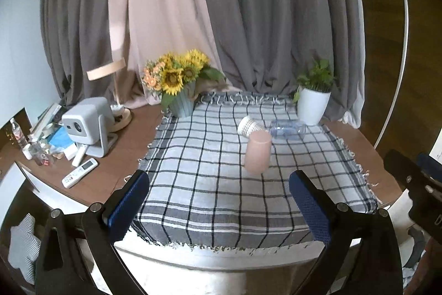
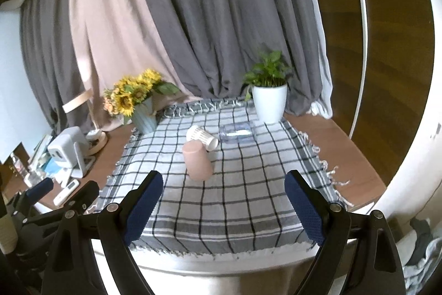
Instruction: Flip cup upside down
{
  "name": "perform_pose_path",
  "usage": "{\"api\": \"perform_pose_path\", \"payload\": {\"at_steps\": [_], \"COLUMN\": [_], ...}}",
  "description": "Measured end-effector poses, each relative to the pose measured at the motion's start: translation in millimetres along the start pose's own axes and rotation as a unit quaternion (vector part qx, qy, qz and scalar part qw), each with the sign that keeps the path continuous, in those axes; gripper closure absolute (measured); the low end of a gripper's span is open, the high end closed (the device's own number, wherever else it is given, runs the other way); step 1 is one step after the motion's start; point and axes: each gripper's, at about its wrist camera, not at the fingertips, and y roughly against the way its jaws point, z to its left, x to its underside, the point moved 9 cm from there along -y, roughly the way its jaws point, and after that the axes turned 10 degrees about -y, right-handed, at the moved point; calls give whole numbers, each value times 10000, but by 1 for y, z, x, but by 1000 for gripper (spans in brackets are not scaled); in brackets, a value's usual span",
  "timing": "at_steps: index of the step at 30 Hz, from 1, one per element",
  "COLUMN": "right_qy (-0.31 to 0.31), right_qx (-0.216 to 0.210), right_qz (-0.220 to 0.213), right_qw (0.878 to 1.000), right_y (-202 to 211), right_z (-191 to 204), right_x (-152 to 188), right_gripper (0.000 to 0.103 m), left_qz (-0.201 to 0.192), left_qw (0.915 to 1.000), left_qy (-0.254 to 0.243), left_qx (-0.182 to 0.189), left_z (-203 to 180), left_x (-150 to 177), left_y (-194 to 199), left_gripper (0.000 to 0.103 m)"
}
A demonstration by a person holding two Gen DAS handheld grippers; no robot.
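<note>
Grippers, left gripper (image 1: 219, 201) and right gripper (image 2: 223, 201), hover spread wide and empty over the near tabletop (image 1: 116, 170) edge, pink cup (image 1: 257, 151) resting mid-checked cloth (image 1: 210, 201) before grey curtains (image 1: 270, 18).

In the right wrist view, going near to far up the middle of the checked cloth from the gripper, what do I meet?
right gripper with jaws open → pink cup, closed end up → white paper cup lying on its side → fringe at the far edge of the checked cloth → grey curtain.
</note>
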Motion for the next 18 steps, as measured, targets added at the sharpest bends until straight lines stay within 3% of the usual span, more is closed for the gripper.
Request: {"api": "perform_pose_path", "payload": {"at_steps": [6,18], "right_qy": [170,112], "right_qx": [-135,-221], "right_qz": [-188,-164], "right_qw": [9996,9996], "right_y": [29,55], "right_z": [-8,-32], "right_x": [3,14], "right_gripper": [13,13], "left_qz": [-131,-387], "left_qw": [9999,9989], "left_qy": [-8,197], "left_qx": [-65,-176], "left_z": [-12,-22], "left_x": [9,15], "left_y": [29,66], "left_gripper": [0,0]}}
